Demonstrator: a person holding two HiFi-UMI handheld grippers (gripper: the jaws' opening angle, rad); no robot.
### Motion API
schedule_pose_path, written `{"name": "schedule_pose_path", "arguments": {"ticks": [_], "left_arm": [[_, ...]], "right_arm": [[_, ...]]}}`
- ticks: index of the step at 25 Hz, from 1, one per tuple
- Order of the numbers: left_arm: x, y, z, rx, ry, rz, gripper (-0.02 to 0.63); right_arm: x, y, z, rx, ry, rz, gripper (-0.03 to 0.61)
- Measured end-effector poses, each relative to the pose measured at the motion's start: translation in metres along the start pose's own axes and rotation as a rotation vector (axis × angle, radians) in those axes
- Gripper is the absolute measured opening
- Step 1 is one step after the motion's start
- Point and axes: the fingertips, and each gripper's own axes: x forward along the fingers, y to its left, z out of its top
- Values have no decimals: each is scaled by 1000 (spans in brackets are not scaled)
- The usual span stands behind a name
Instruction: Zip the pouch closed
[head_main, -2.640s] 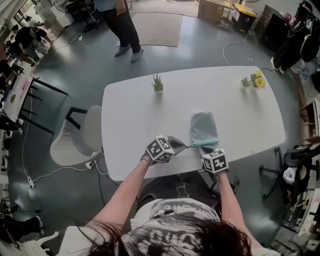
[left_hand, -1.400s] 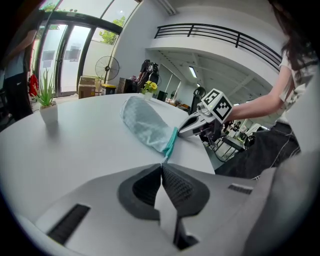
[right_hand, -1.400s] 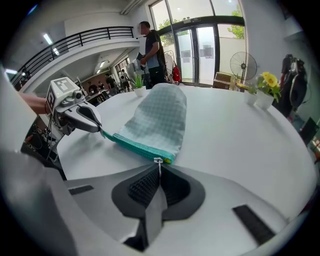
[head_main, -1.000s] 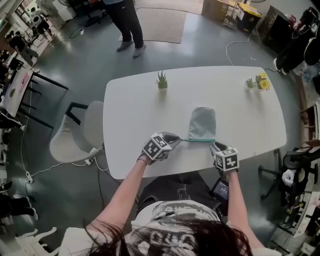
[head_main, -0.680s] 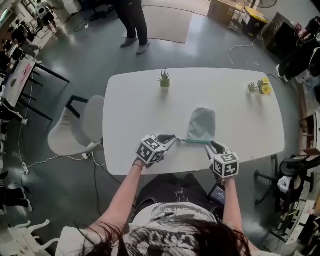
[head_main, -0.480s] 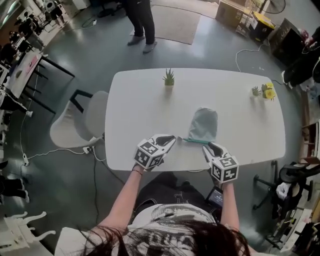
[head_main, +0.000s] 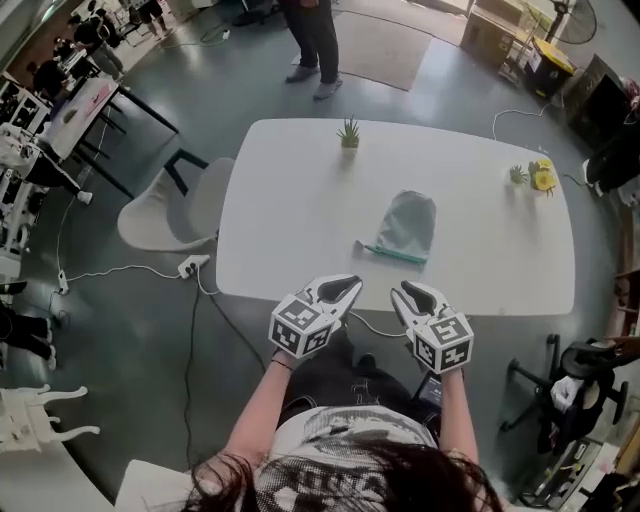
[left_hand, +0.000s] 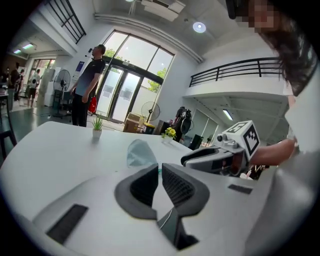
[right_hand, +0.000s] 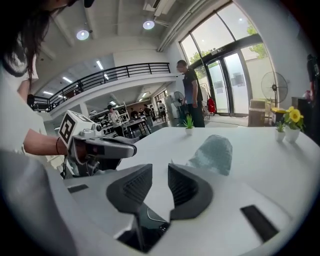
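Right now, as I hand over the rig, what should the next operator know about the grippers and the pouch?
The left gripper is shut and empty, held short of the table's near edge.
The right gripper is beside it, also off the table; its fingers are apart, have just been closing, and have nothing between them.
The pouch lies flat on the table, untouched, with its teal zipper along the near edge.
Done: the zipper looks drawn fully across, with the pull tab at its left end.
Left: check the closure up close; these views cannot confirm it.

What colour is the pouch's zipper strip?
Teal zipper strip, on a pale grey-blue pouch; clearest in the head view.
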Motion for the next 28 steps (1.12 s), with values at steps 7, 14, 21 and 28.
{"name": "schedule_pose_path", "arguments": {"ticks": [7, 14, 21, 28], "left_arm": [[-28, -52, -9, 27, -35, 57, 15], [-58, -83, -22, 29, -67, 103, 15], [-73, -101, -23, 49, -97, 126, 15], [-79, -112, -11, 88, -124, 142, 15]], "right_arm": [[-33, 37, -7, -50, -54, 72, 82], [-57, 73, -9, -91, -99, 122, 40], [-73, 88, -11, -114, -128, 150, -2], [-82, 96, -6, -121, -166, 186, -3]]}}
